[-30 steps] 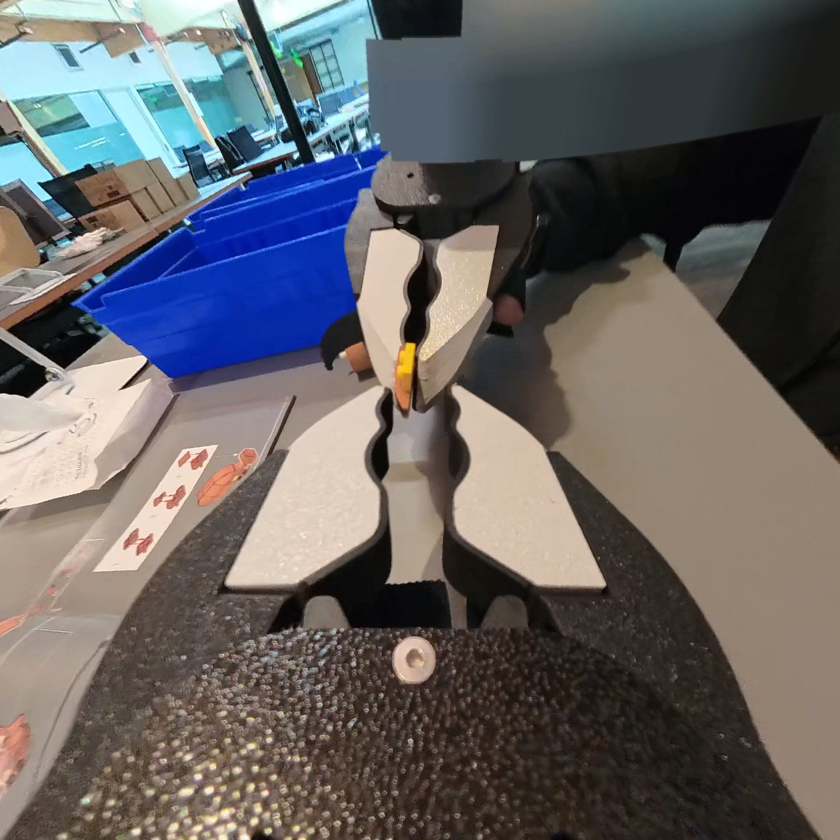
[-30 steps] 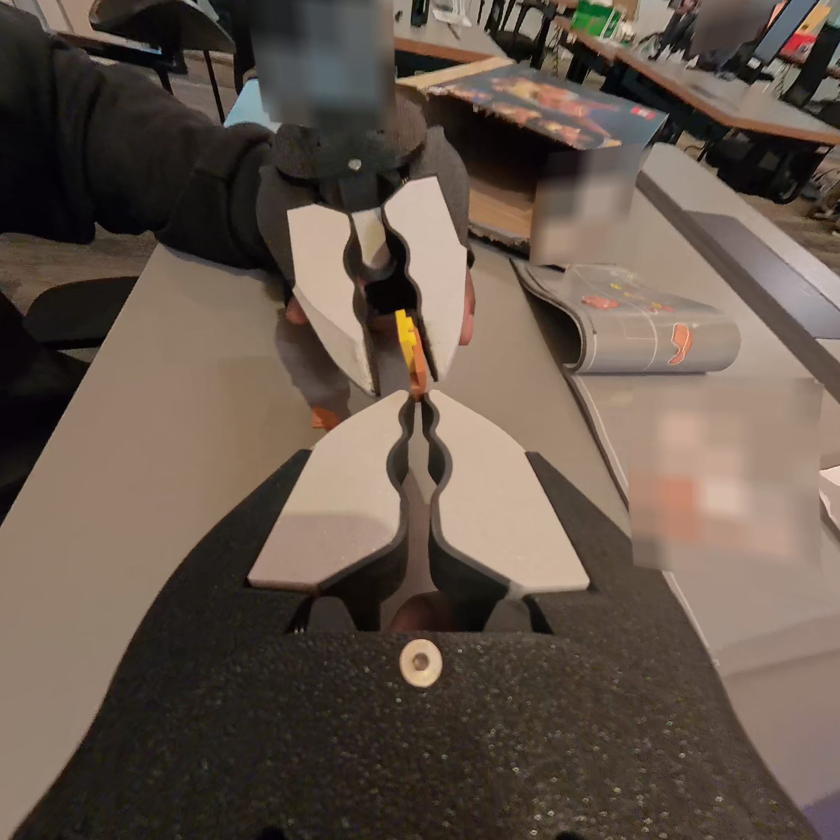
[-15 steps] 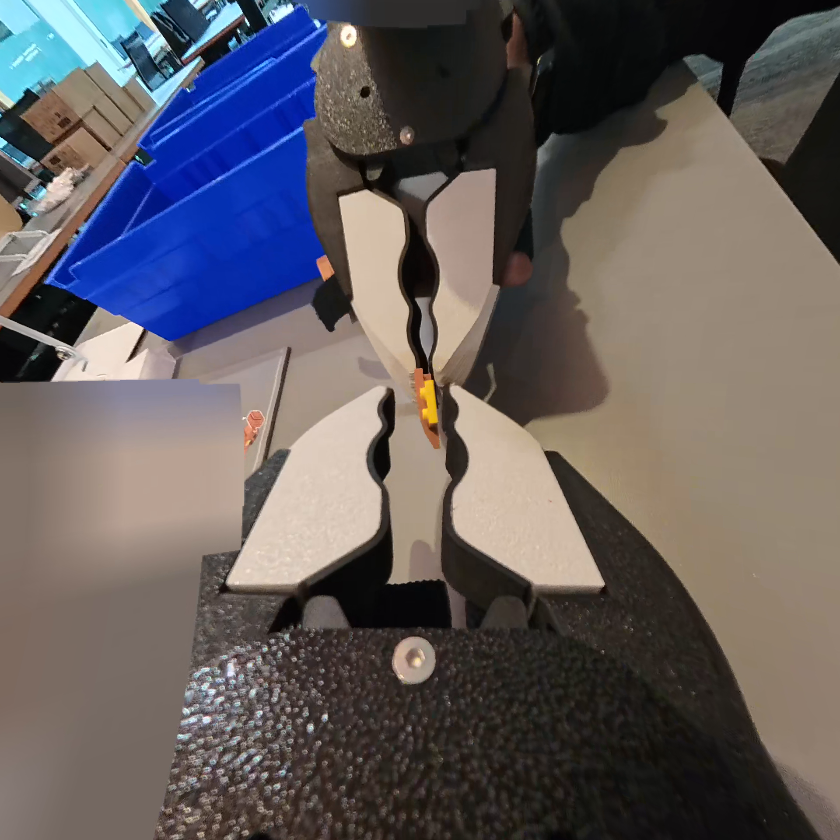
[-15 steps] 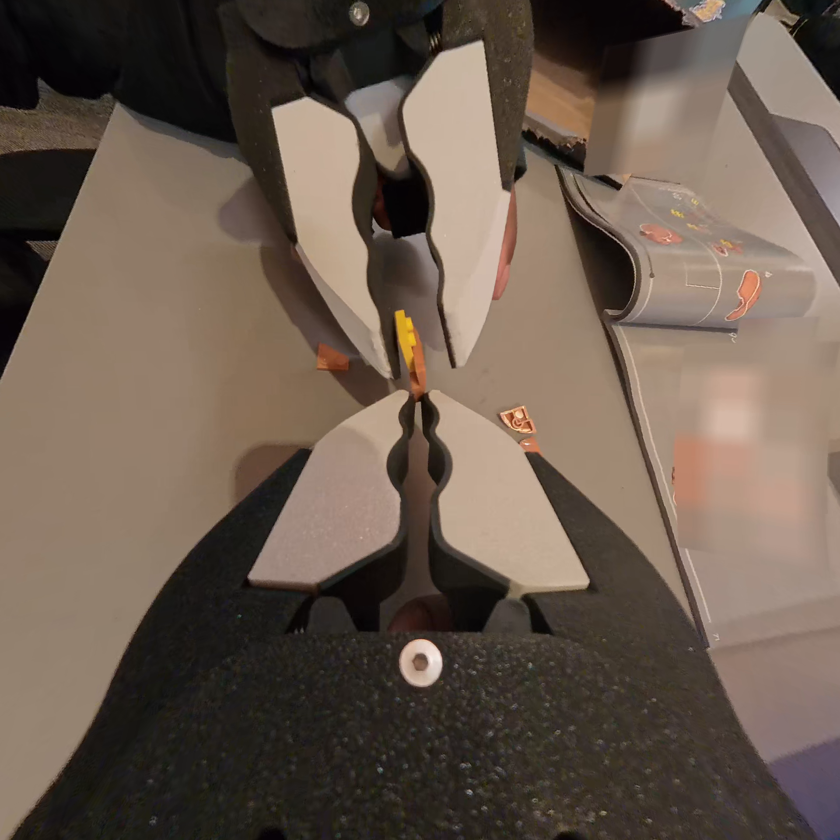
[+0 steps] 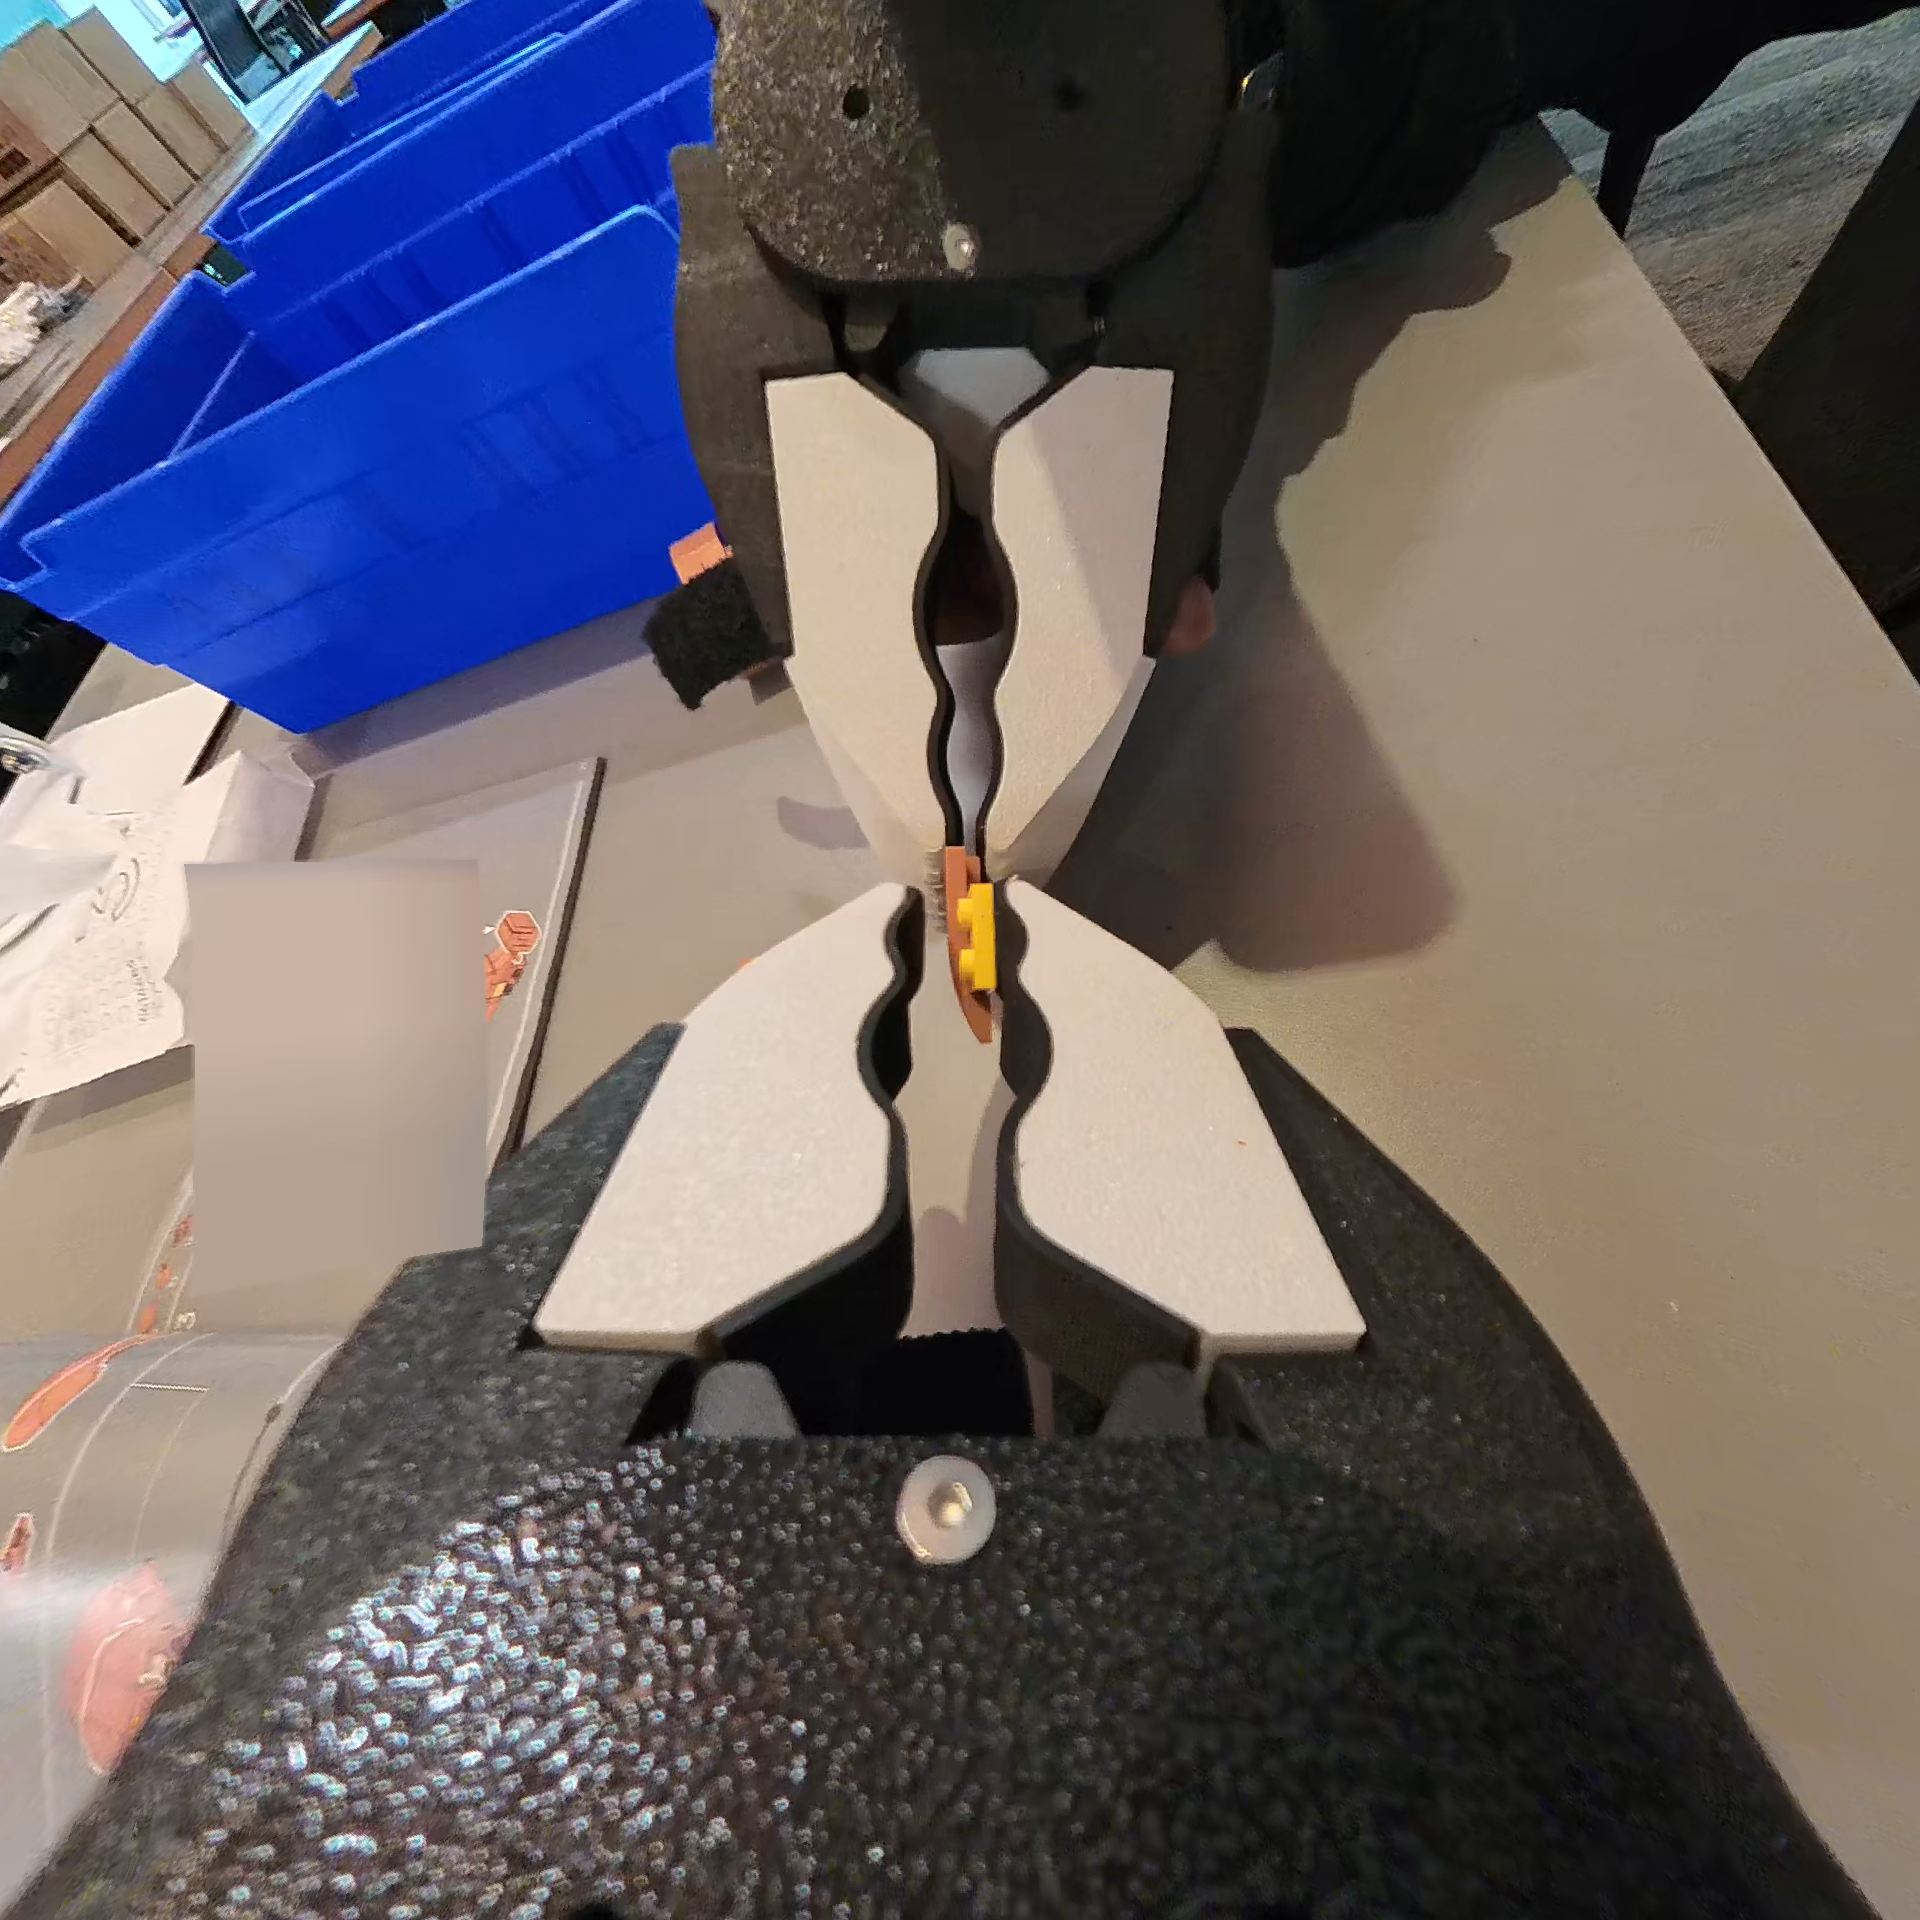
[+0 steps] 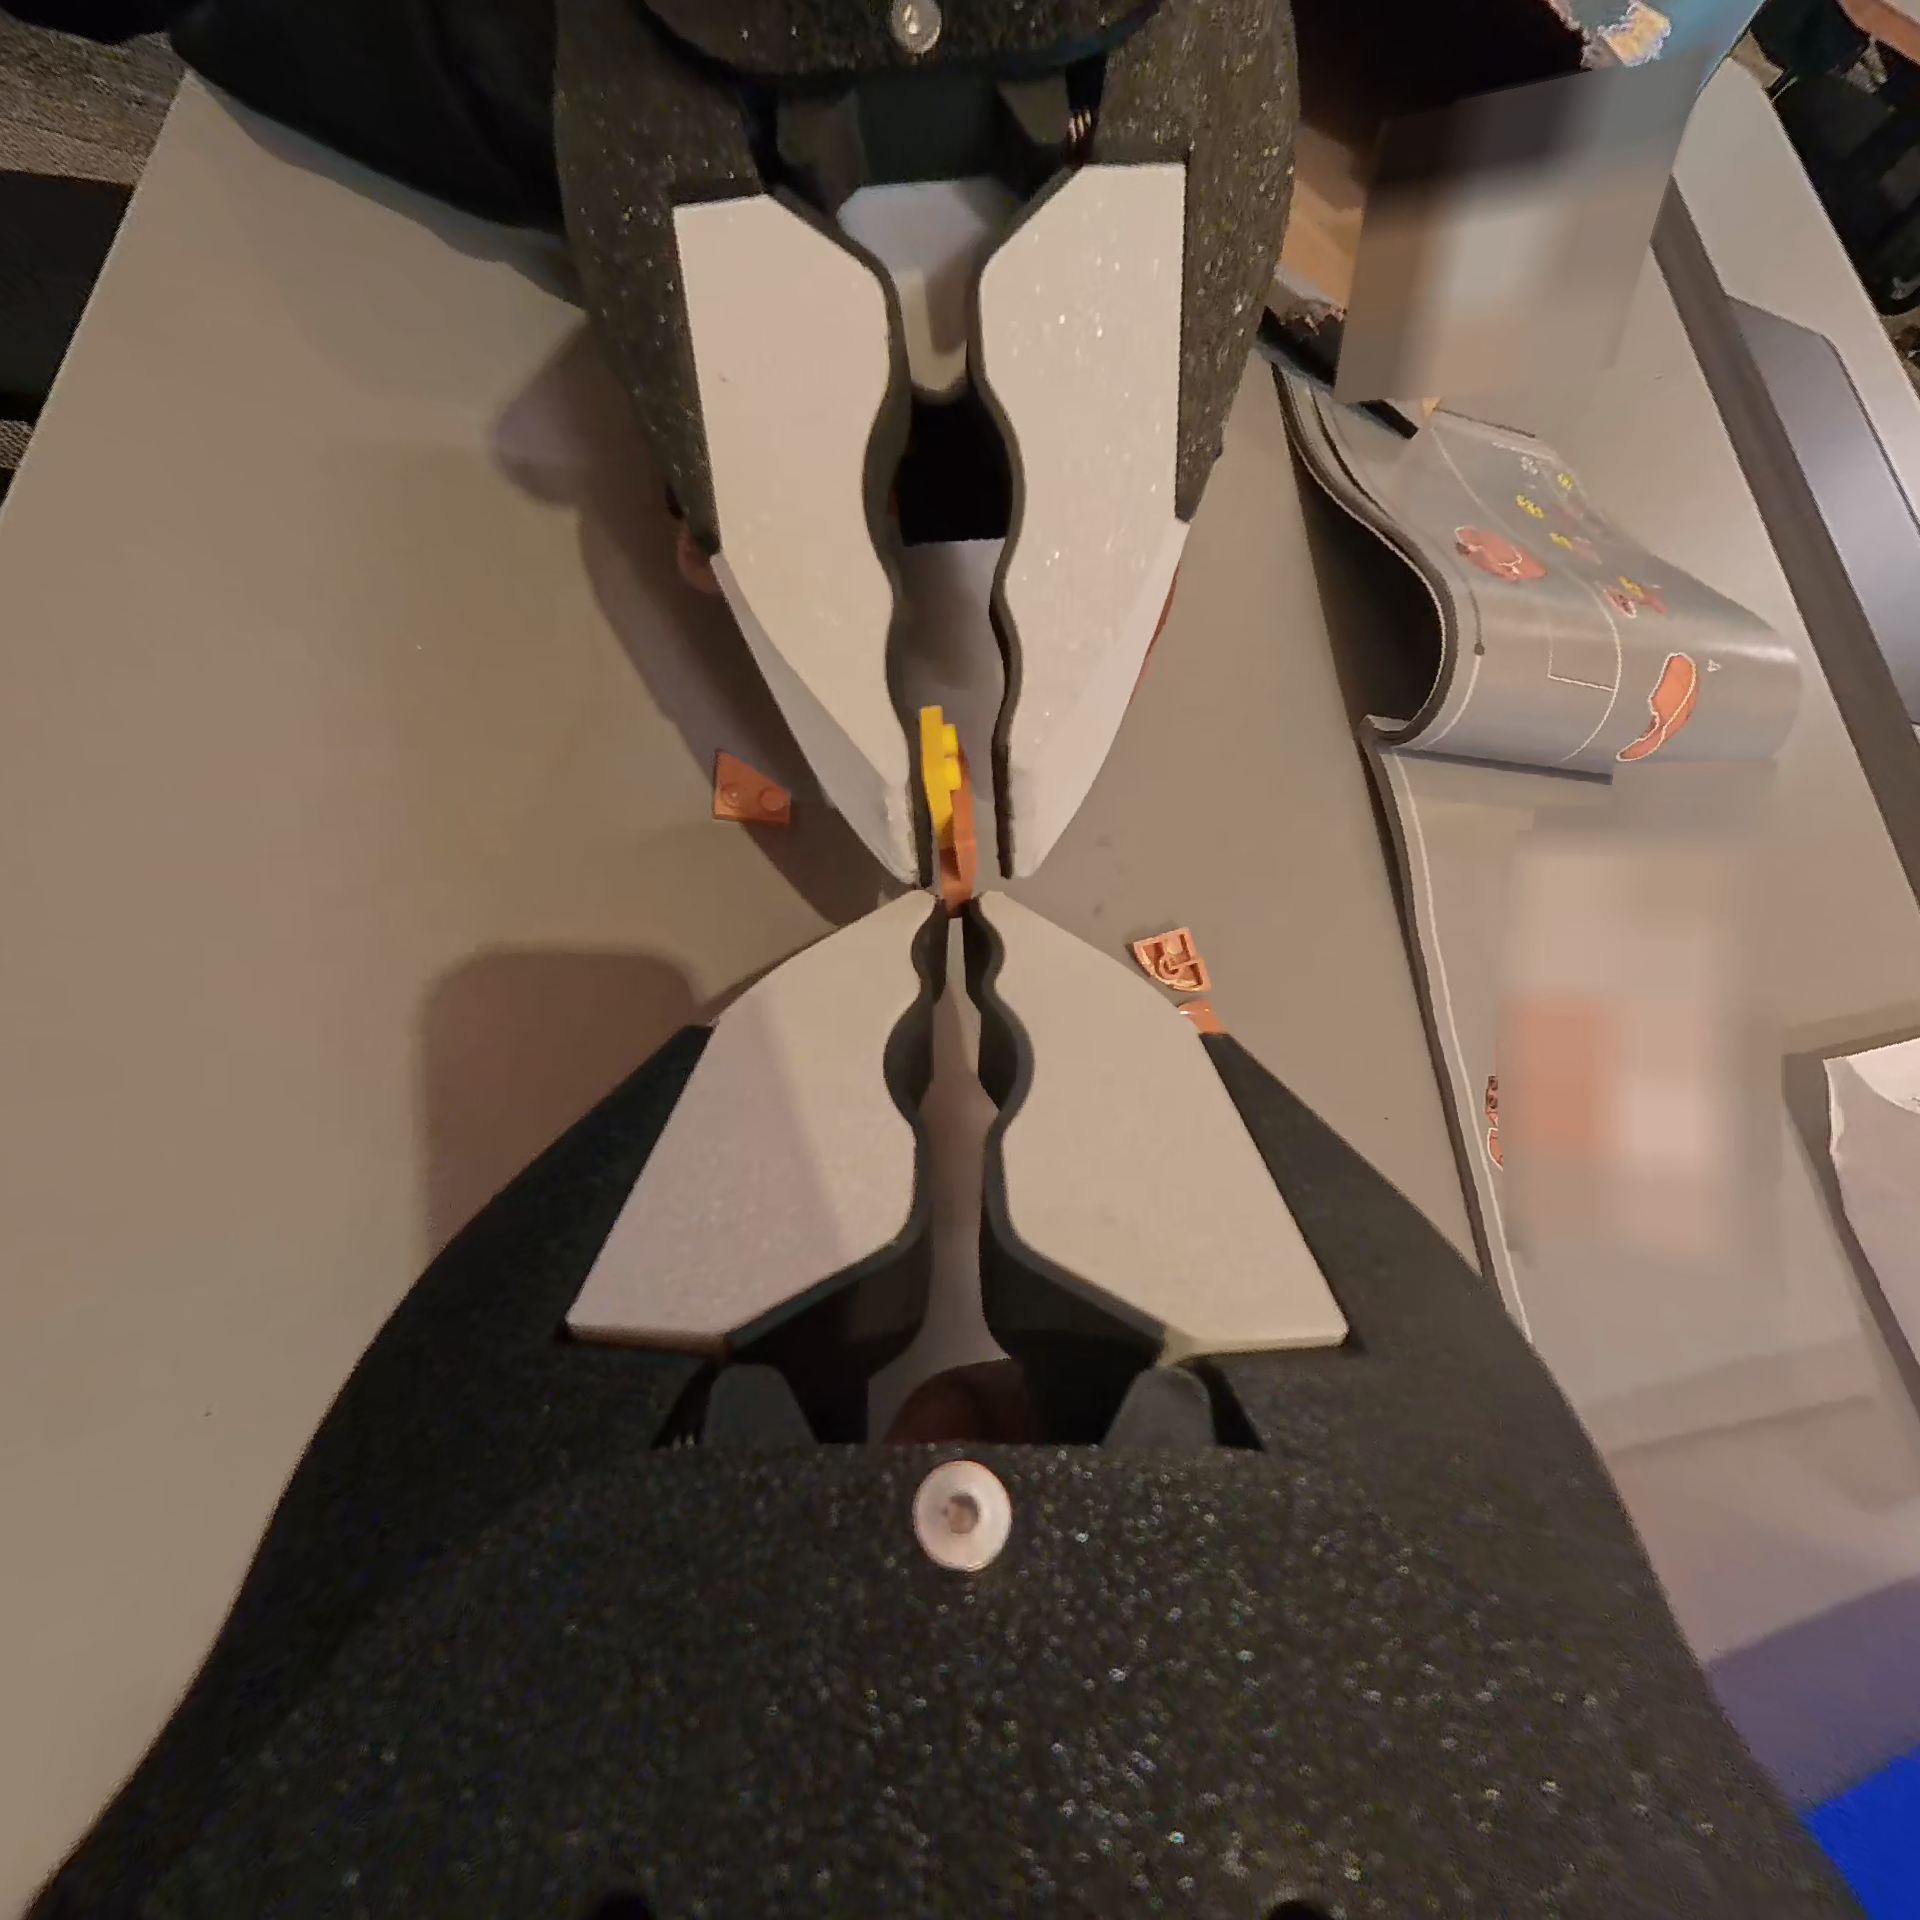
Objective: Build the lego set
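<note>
My right gripper is shut on one end of a thin brown plate with a small yellow plate stuck on its side. It holds them above the grey table. The left gripper faces it tip to tip. The brown plate and yellow plate stand between the left fingers. The yellow plate touches one left pad; a gap shows between the brown plate and the other pad. The left gripper also shows in the right wrist view, and the right gripper shows in the left wrist view.
Blue bins stand at the table's far left, with white paper in front of them. A curled grey booklet lies to the right. Loose brown pieces lie on the table under the grippers. Only a small space, under 4 cm, lies between the two pairs of fingers.
The two grippers have come closer, tip to tip. The plates have gone in between the left fingers, and the left jaws have narrowed around them. The right gripper has stayed shut on the brown plate.
</note>
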`<control>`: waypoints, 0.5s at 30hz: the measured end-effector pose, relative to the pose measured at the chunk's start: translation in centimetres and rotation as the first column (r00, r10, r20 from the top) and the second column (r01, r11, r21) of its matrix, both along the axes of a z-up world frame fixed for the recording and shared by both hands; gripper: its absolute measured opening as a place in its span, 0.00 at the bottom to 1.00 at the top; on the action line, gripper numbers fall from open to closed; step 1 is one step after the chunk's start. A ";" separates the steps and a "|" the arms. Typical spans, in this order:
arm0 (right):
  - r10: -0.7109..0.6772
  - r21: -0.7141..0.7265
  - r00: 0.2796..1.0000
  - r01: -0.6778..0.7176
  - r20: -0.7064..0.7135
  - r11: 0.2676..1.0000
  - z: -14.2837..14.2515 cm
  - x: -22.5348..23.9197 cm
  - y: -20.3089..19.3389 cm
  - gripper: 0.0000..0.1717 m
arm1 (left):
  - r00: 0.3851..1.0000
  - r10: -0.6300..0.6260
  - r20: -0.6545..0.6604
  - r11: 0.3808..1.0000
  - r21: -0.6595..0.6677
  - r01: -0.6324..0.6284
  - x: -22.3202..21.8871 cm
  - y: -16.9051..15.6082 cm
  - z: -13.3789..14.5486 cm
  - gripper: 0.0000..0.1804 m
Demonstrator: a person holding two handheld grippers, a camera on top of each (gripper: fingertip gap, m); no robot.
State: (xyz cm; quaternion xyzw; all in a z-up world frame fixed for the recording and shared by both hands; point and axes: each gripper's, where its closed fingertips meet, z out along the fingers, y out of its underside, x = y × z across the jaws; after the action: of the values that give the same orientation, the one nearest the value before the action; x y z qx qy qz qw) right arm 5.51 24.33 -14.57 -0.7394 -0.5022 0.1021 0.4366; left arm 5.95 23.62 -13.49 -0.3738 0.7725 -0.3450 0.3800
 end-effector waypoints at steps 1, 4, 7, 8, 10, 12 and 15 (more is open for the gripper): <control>-0.001 0.000 1.000 0.001 -0.002 1.000 0.0 0.0 0.0 0.01 | 1.000 -0.001 0.001 1.000 -0.002 0.001 0.0 0.0 0.0 0.06; 0.000 0.003 1.000 0.000 -0.010 1.000 0.2 0.0 0.0 0.01 | 1.000 -0.006 0.010 1.000 -0.006 0.006 0.0 0.0 0.1 0.03; -0.012 0.024 1.000 0.012 0.002 1.000 0.2 0.2 0.2 0.01 | 1.000 0.004 0.020 1.000 -0.026 -0.004 0.0 0.2 0.4 0.03; -0.011 0.026 1.000 0.011 0.017 1.000 0.0 0.4 0.1 0.02 | 1.000 0.011 0.025 1.000 -0.028 -0.010 0.0 0.4 0.5 0.03; 0.002 0.019 0.999 -0.002 0.036 1.000 -0.5 0.4 -0.2 0.04 | 0.999 0.024 0.030 0.999 -0.022 -0.024 -0.2 1.0 0.7 0.03; 0.032 0.004 0.999 -0.032 0.044 0.999 -0.9 0.1 -0.7 0.05 | 0.999 0.036 0.027 0.999 0.002 -0.036 -0.6 1.7 0.8 0.03; 0.108 -0.011 0.993 -0.107 0.043 0.994 -1.3 -1.1 -1.9 0.06 | 0.999 0.052 -0.011 0.996 0.068 -0.051 -1.2 2.7 0.2 0.03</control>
State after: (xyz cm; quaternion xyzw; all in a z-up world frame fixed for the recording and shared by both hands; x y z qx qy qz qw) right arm 4.40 22.44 -15.89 -0.7153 -0.5502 0.1117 0.4161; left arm 4.77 26.32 -13.31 -0.3825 0.7763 -0.3065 0.3964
